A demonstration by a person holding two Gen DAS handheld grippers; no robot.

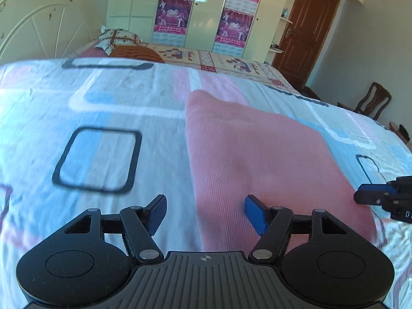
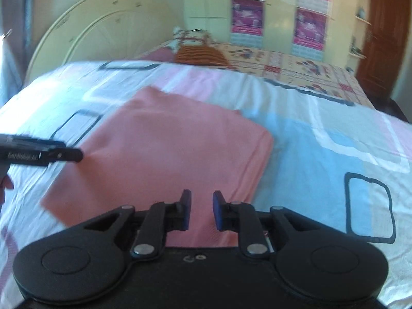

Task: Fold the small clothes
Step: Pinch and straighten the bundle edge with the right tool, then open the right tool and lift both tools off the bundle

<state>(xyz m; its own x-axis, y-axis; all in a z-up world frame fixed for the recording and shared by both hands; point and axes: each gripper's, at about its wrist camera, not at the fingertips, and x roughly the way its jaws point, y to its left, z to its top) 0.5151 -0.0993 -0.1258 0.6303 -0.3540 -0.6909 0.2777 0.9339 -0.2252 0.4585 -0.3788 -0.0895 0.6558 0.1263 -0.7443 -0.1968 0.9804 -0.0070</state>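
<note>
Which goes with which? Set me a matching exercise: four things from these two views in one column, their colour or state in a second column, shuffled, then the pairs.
Things:
1. folded garment
2. door
3. left gripper
4. posters

Colour or state:
A. brown wood, shut
B. magenta, on the wardrobe doors
C. salmon pink, lying flat on the bedsheet
D. fingers wide apart, holding nothing

Pairs: 1-C, 2-A, 3-D, 4-B
</note>
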